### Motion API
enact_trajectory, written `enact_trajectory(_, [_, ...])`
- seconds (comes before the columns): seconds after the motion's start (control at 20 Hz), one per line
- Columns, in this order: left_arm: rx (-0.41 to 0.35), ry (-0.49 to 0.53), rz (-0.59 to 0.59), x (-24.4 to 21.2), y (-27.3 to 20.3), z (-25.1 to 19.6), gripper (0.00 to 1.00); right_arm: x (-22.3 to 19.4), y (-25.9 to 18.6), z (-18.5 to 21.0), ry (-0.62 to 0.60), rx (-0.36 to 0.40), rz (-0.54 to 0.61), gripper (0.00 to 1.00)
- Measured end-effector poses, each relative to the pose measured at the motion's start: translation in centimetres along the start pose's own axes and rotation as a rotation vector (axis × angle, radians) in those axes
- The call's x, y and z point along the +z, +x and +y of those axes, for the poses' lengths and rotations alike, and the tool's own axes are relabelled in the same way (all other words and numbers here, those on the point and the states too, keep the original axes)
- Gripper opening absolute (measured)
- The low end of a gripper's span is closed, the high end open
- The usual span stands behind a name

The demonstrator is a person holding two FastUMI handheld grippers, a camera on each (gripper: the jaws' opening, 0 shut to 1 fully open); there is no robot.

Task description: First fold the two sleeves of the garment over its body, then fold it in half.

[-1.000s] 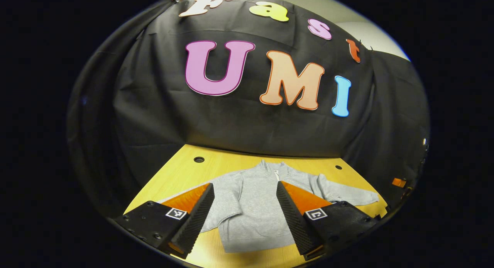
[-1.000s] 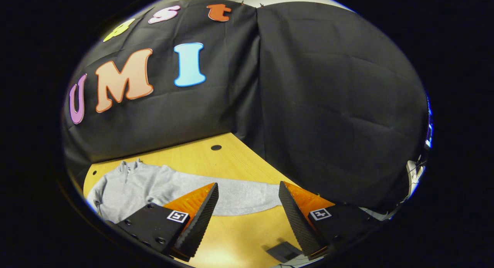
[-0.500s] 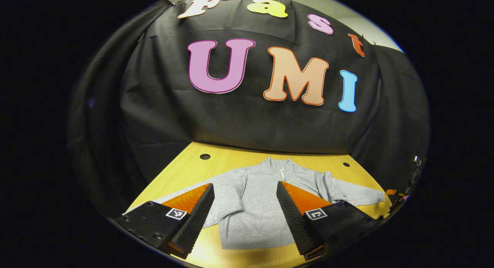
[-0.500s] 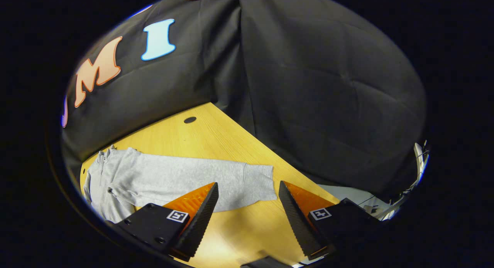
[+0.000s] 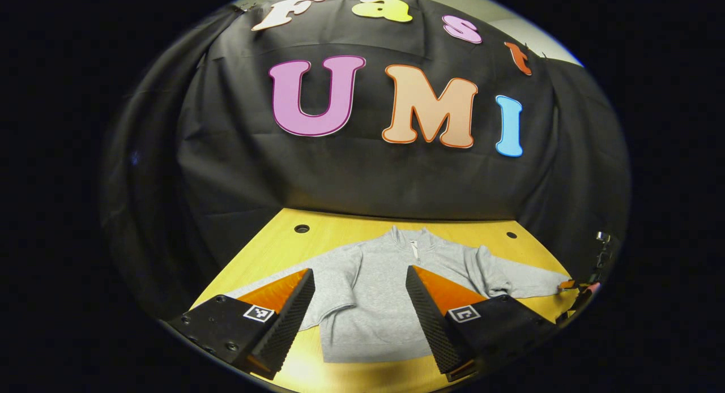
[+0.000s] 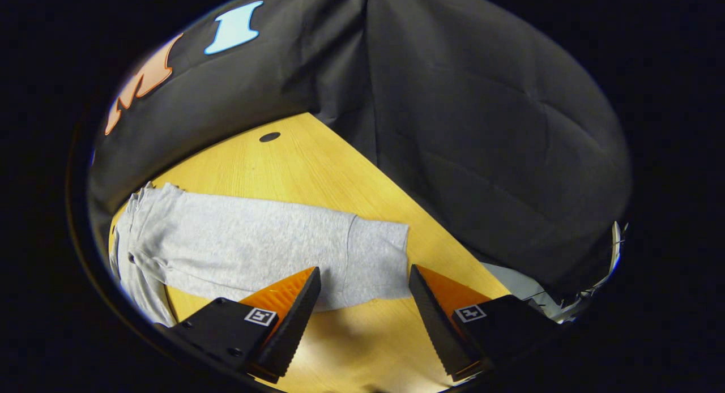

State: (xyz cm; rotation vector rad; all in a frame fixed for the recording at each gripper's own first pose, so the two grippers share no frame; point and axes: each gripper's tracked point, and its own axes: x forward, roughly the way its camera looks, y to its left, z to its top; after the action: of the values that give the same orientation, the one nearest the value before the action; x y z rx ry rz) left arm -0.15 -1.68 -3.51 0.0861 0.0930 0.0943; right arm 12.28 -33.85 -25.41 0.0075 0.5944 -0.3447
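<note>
L gripper (image 5: 359, 294): I read jaws apart, nothing held; above garment (image 5: 374, 302) body, lying flat on table (image 5: 272, 251).
R gripper (image 6: 364, 294): jaws apart, empty; sleeve cuff (image 6: 379, 257) just ahead betw. fingers.

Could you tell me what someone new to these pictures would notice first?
A grey sweatshirt lies flat on the yellow table, both sleeves spread out unfolded. The right claw hangs open just above the end of one sleeve. The left claw is open over the sweatshirt's body.
</note>
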Motion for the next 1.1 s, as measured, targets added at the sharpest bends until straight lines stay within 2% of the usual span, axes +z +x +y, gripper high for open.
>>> enact_trajectory(0.05, [-0.009, 0.007, 0.003, -0.1, 0.1, -0.3, 0.95, -0.3, 0.0, 0.1, -0.007, 0.007, 0.007, 0.98])
enact_trajectory(0.2, [-0.028, 0.013, 0.008, -0.5, 0.1, -1.0, 0.94, -0.2, 0.1, 0.7, 0.027, 0.027, 0.017, 0.89])
enact_trajectory(0.25, [-0.036, 0.009, 0.012, -0.7, 0.1, -1.3, 0.95, -0.3, 0.0, 0.7, 0.03, 0.032, 0.031, 0.79])
enact_trajectory(0.45, [-0.037, 0.01, 0.017, -1.2, 0.1, -1.5, 0.95, -0.5, -0.3, 1.2, 0.038, 0.051, 0.061, 0.28])
enact_trajectory(0.6, [-0.027, -0.003, 0.011, -1.1, -0.1, -1.0, 0.95, -0.4, -0.6, 1.4, 0.041, 0.013, 0.074, 0.13])
enact_trajectory(0.7, [-0.021, -0.011, 0.005, -1.0, -0.3, -0.5, 0.95, -0.7, -1.1, 1.3, 0.015, -0.019, 0.078, 0.15])
enact_trajectory(0.8, [-0.019, -0.02, 0.007, -1.2, -0.3, -0.1, 0.95, -0.8, -2.0, 1.4, 0.033, -0.048, 0.08, 0.08])
enact_trajectory(1.05, [-0.024, -0.027, 0.025, -2.0, -0.6, 1.0, 0.95, 0.3, -5.5, 2.7, 0.081, -0.052, 0.01, 0.08])
enact_trajectory(1.1, [-0.028, -0.027, 0.021, -1.9, -0.6, 1.1, 0.95, 0.6, -6.4, 3.3, 0.095, -0.041, -0.006, 0.1])
